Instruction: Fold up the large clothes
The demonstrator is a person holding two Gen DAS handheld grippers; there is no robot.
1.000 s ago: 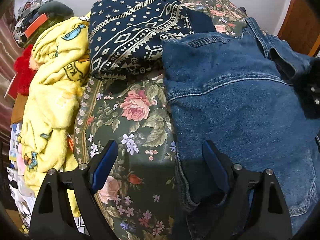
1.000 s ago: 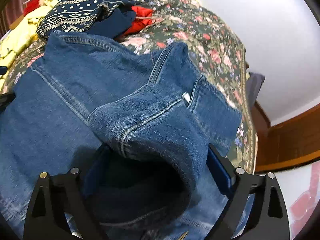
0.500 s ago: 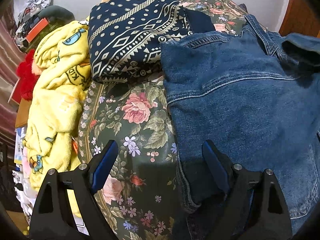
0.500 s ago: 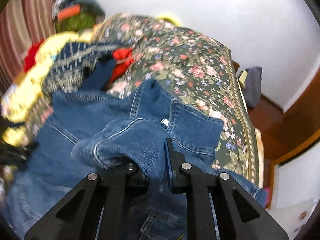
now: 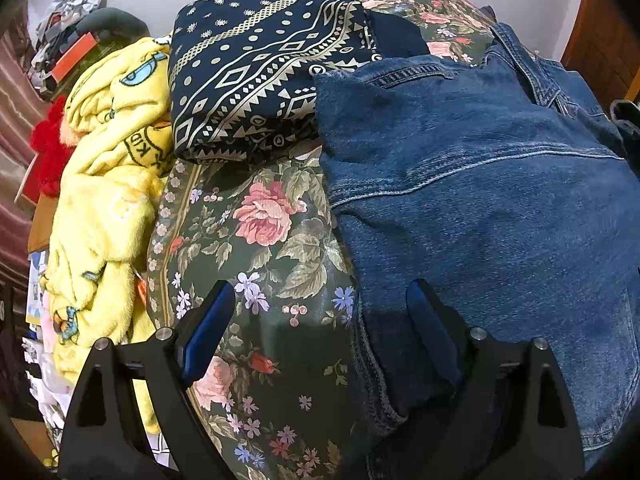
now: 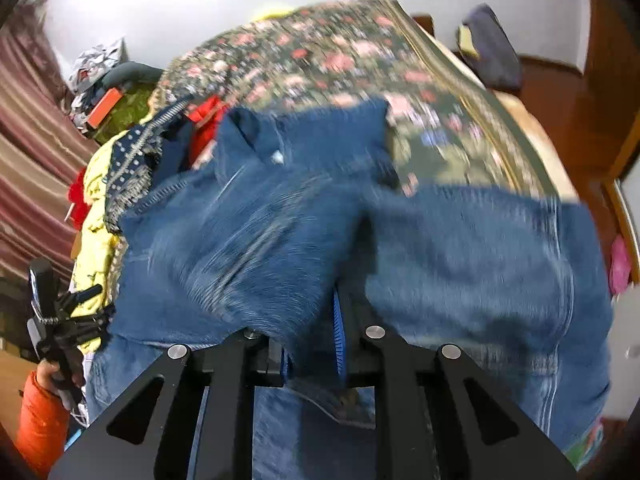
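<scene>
Now R gripper (image 6: 312, 344) pinches denim jacket (image 6: 248, 240) fold; L gripper (image 5: 316, 320) open

A bed (image 5: 276, 248) is covered by a dark green floral spread. White walls (image 6: 160, 4) are seen behind it. A striped maroon curtain (image 6: 28, 152) hangs at one side, and reddish-brown wooden flooring (image 6: 560, 96) and wood panelling (image 5: 600, 44) are seen at the other.

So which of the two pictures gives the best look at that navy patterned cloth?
The left wrist view. There the navy patterned cloth lies folded, sharp and almost wholly in sight, between the yellow fleece and the denim jacket. The right wrist view is blurred and shows only a narrow strip of it beside the jacket.
</scene>
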